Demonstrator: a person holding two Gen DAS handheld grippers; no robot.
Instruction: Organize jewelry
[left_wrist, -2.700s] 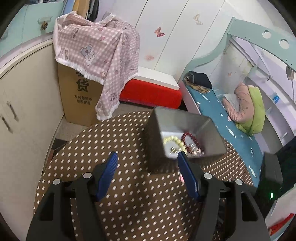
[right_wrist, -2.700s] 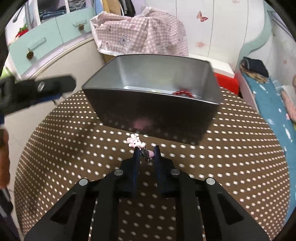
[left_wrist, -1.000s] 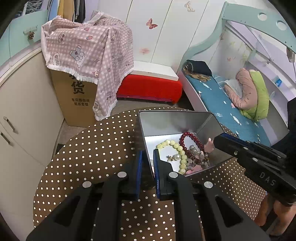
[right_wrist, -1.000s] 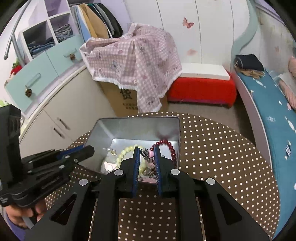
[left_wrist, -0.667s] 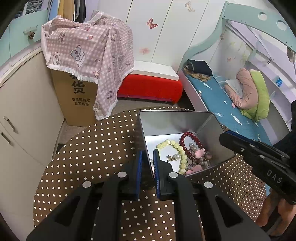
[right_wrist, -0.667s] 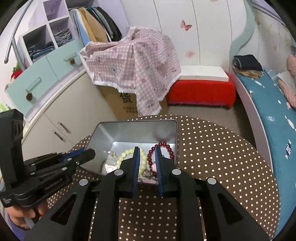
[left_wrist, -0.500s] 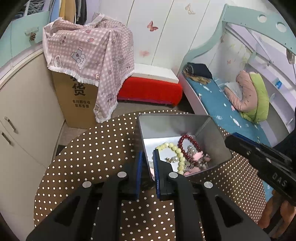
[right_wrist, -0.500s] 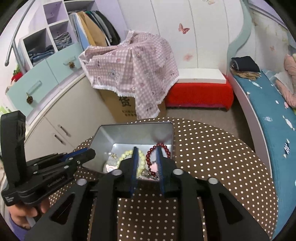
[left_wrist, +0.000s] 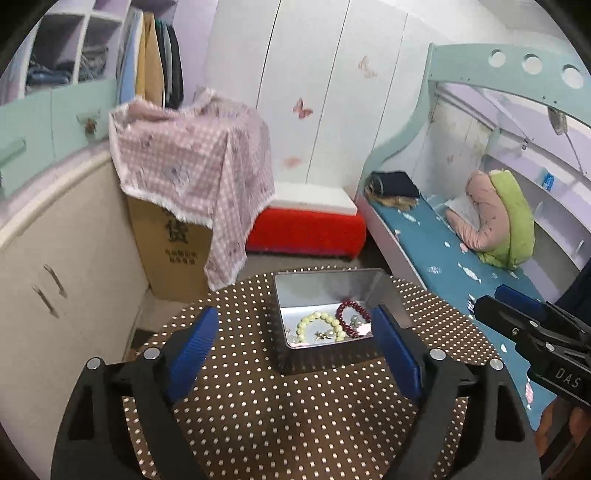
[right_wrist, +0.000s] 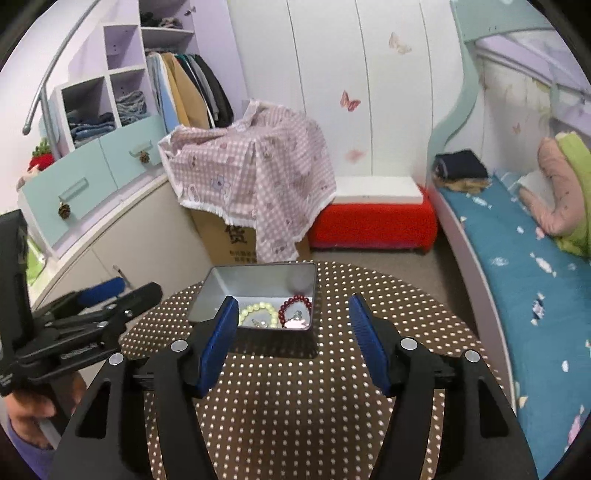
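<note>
Left wrist view: left gripper (left_wrist: 295, 334) has its blue pads spread wide, jaws just been opening, nothing pressed between them. Metal tin (left_wrist: 327, 356) sits on the brown polka-dot round table (left_wrist: 258, 417), ahead of the claw and between the pad tips as seen, not touched. Inside the tin: pale green bead bracelet (left_wrist: 320, 323), dark red bead bracelet (left_wrist: 354, 313), small silvery pieces too small to tell apart. Right gripper (left_wrist: 517, 323) is off to the right, beside the tin.

Right wrist view: right gripper (right_wrist: 293, 325) is also apart, jaws just been opening, empty. Tin (right_wrist: 258, 282) lies just ahead, slightly left of centre. A small pink charm (right_wrist: 295, 324) rests at its near right corner. Left gripper (right_wrist: 122, 291) is at far left, near the tin's left side.
</note>
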